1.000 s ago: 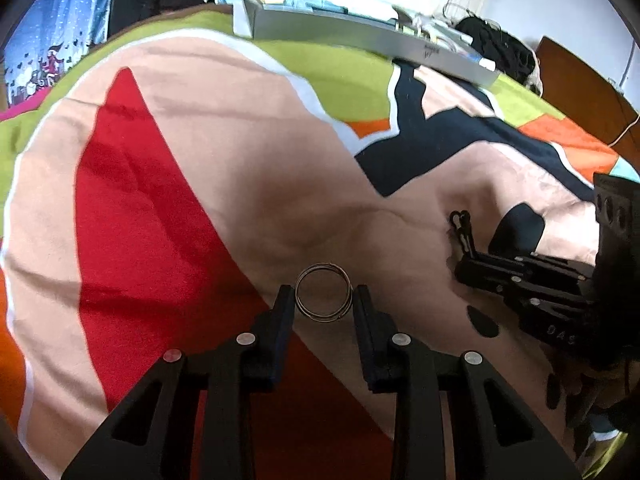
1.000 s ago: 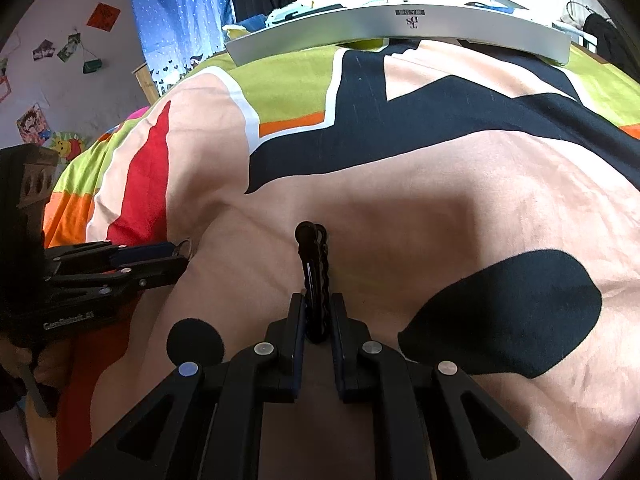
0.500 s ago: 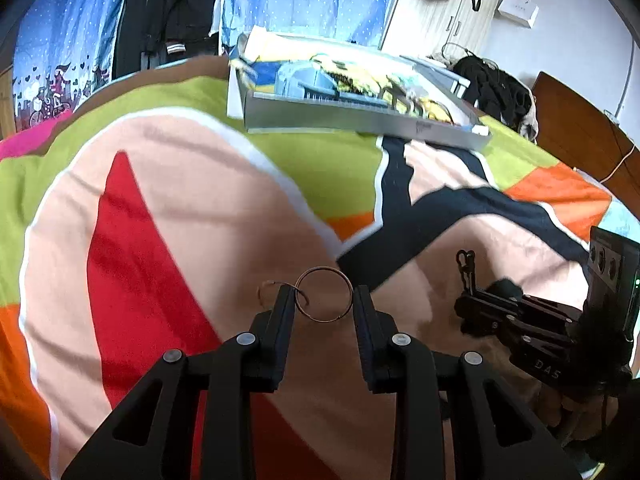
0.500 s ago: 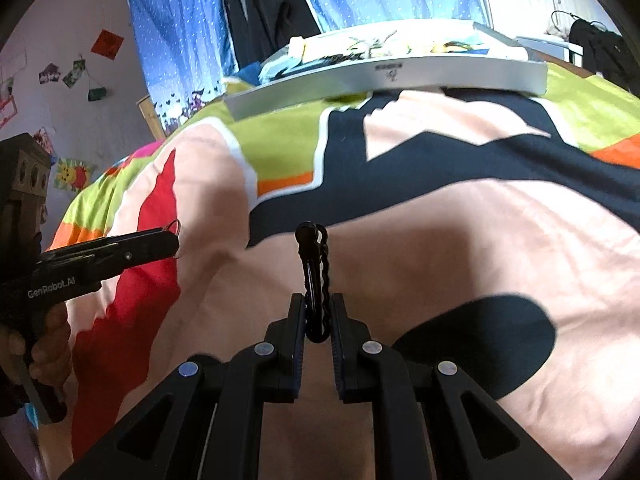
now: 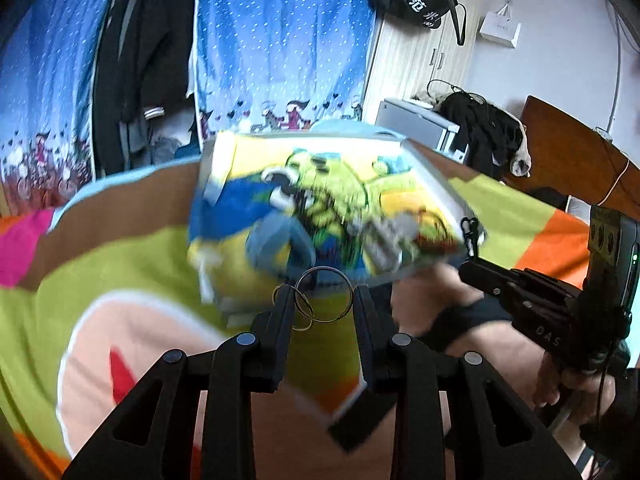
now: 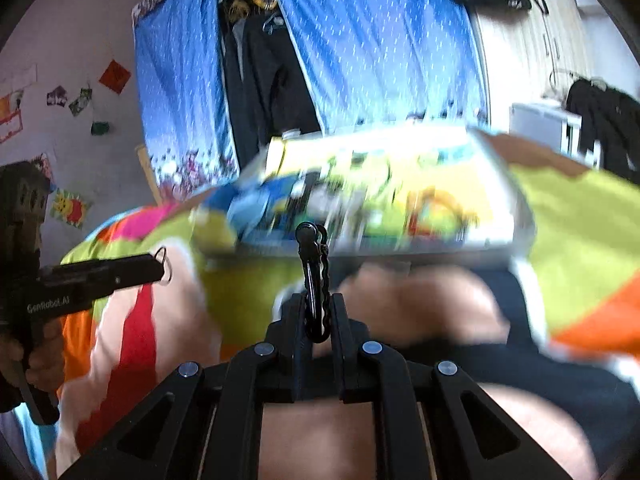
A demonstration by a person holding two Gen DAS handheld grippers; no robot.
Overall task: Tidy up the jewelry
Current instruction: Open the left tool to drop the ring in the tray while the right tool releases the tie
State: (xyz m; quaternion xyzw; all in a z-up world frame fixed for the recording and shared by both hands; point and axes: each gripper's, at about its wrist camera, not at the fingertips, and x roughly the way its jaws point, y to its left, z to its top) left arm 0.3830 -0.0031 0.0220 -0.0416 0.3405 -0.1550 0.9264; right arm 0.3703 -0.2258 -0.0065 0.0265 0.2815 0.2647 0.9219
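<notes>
Thin rings [image 5: 323, 300] up in the air, pinched in the left gripper [image 5: 323, 303], in front of the tray [image 5: 436, 184] on the bed [image 5: 120, 268]. Black clip [image 6: 314, 276] squeezed tight in the right gripper [image 6: 317, 316], also near the tray. Blurry view, so probably moving fast. Could slip out and get lost in the bed's folds if shaken. Could bump the tray rim and drop.

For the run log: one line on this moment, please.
left gripper: holds wire rings | right gripper: holds black clip | tray: ahead
</notes>
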